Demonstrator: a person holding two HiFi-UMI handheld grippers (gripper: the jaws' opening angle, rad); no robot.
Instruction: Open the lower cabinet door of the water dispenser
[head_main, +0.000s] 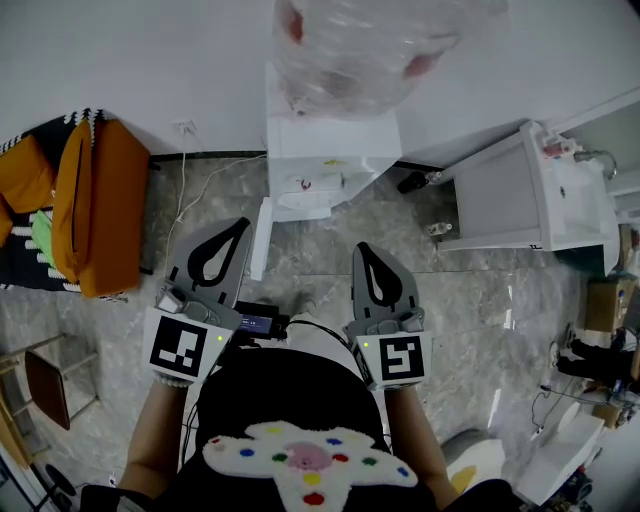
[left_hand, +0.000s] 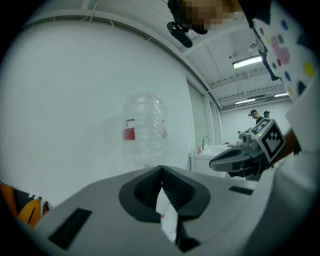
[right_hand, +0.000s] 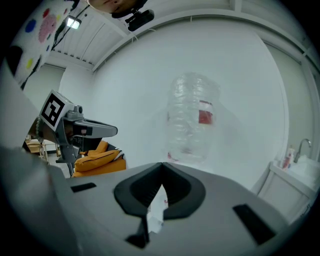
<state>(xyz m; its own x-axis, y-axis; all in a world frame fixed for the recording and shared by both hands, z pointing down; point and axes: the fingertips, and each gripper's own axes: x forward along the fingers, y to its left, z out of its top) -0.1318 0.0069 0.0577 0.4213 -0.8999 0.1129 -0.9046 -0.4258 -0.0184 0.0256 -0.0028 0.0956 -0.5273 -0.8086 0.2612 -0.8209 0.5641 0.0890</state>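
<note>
Orange cushions lie far left against the wall and have no part in the work. Next comes the left gripper, its claw pressed together on nothing, held low before the person's body. I judge this a waiting pose, aimed toward the water dispenser, which stands against the wall straight ahead, apart from both tools. The right gripper is equally closed and empty, level beside the other.

A narrow white panel stands out from the dispenser's lower left side. It may be the lower door seen edge-on, but I cannot tell this. The clear bottle covers the dispenser's top. Its lower front is too steeply foreshortened to show any handle, and both gripper views hide it behind their own bodies.
</note>
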